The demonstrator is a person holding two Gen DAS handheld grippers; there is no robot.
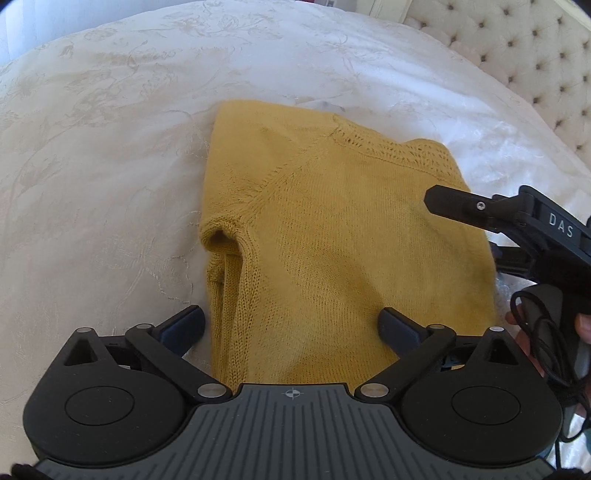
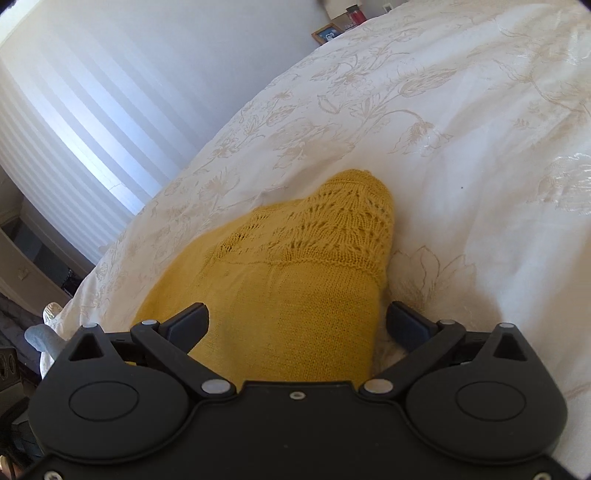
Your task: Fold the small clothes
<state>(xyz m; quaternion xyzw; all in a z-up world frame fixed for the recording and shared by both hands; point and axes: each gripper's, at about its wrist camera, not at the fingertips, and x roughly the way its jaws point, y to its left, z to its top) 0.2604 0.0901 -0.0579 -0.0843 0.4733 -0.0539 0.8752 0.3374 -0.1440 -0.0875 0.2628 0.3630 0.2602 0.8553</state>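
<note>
One bedspread: a white bedspread (image 1: 110, 147) with pale embroidered flowers covered the bed and carried everything else.
Headboard: a cream tufted headboard (image 1: 517, 48) stood along the bed's far right edge in the left wrist view.
Sweater: a mustard-yellow knitted sweater (image 1: 332, 229) lay folded on the bedspread, well in from the edges, its lace-patterned yoke toward the headboard side and one sleeve tucked along its left fold.
Left gripper: the left gripper (image 1: 291, 326) hung over the sweater's near end, jaws spread wide, nothing pinched; one finger stood over the bedspread beside the left fold, the other over the knit.
Right gripper: the right gripper (image 2: 297, 325) had its jaws apart, straddling the sweater's right-hand part without clamping it.
Picture frame: a small wooden picture frame (image 2: 327, 33) stood beyond the bed's far edge.
</note>
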